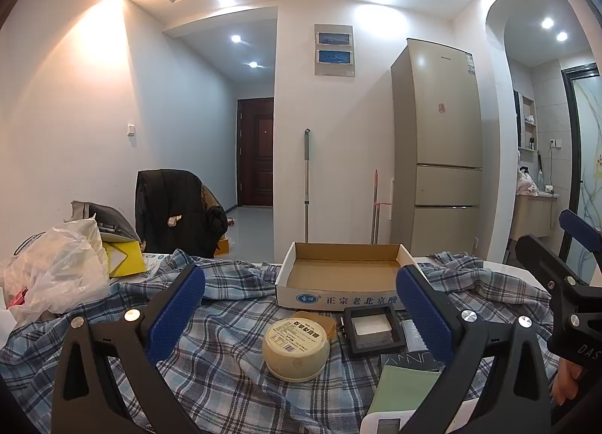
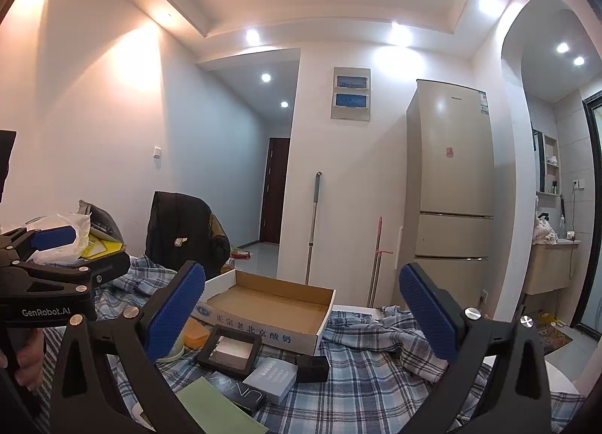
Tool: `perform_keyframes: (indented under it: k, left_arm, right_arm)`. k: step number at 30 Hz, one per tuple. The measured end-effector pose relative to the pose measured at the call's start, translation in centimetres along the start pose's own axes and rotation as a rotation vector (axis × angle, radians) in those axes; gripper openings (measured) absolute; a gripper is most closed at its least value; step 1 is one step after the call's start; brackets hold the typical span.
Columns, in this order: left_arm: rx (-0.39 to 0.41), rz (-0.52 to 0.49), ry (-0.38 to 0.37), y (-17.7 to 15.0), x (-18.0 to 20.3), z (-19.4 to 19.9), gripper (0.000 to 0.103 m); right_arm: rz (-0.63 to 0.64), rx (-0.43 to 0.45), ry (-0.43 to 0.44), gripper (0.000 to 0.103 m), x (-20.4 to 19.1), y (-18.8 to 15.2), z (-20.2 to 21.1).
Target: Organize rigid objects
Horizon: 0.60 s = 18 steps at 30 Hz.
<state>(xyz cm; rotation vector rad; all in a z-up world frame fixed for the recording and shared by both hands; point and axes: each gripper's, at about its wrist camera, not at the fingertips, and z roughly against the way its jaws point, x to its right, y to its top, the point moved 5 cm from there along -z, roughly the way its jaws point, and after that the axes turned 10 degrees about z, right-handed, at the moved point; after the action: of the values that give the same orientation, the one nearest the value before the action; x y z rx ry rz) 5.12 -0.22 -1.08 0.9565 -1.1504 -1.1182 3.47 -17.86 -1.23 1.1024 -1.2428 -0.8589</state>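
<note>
Left gripper (image 1: 300, 315) hovers over plaid cloth (image 1: 210, 370), fingers spread wide, nothing held. Right gripper (image 2: 302, 311) likewise splayed, empty. Round cream tin (image 1: 295, 349) sits on cloth between left fingers, just before open cardboard tray (image 1: 340, 275). Black square frame box (image 2: 229, 349) beside tin; grey box (image 2: 270, 377), small black box (image 2: 312, 367), green card (image 2: 218, 409) nearby.

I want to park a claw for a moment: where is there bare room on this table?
The cardboard tray is bare inside. Plaid cloth lies free right of the small black box, and in front of the round tin on its left. Crowded: black frame, grey box and green card sit packed before the tray; bags fill the far left.
</note>
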Motion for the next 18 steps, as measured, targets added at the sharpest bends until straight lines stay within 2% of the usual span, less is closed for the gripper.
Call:
perform_keyframes:
  k: [18]
  left_arm:
    - [0.002, -0.003, 0.000, 0.13, 0.05, 0.06, 0.103]
  right_arm:
    - [-0.010, -0.010, 0.001, 0.103, 0.25, -0.32, -0.30]
